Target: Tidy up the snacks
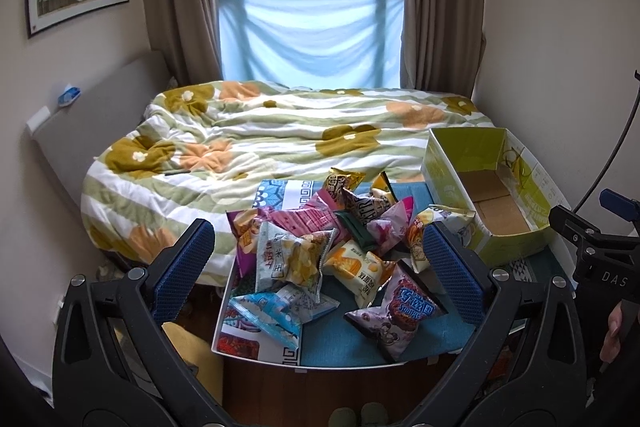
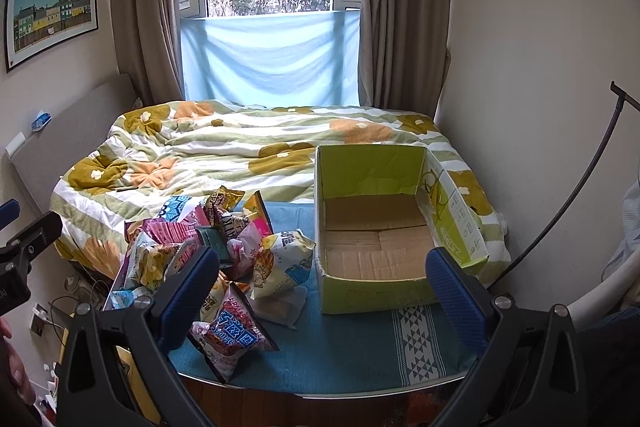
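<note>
Snack pile and box on blue-clothed table
Snacks (image 1: 328, 251) heaped at table (image 2: 352, 347) left edge; green box (image 2: 372, 227) (nothing inside) at right; left gripper (image 1: 320, 267) and right gripper (image 2: 324, 291) both spread, holding nothing

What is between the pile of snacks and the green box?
Nearly nothing: the right wrist view shows a thin strip of blue cloth between the snack pile and the green box.
</note>
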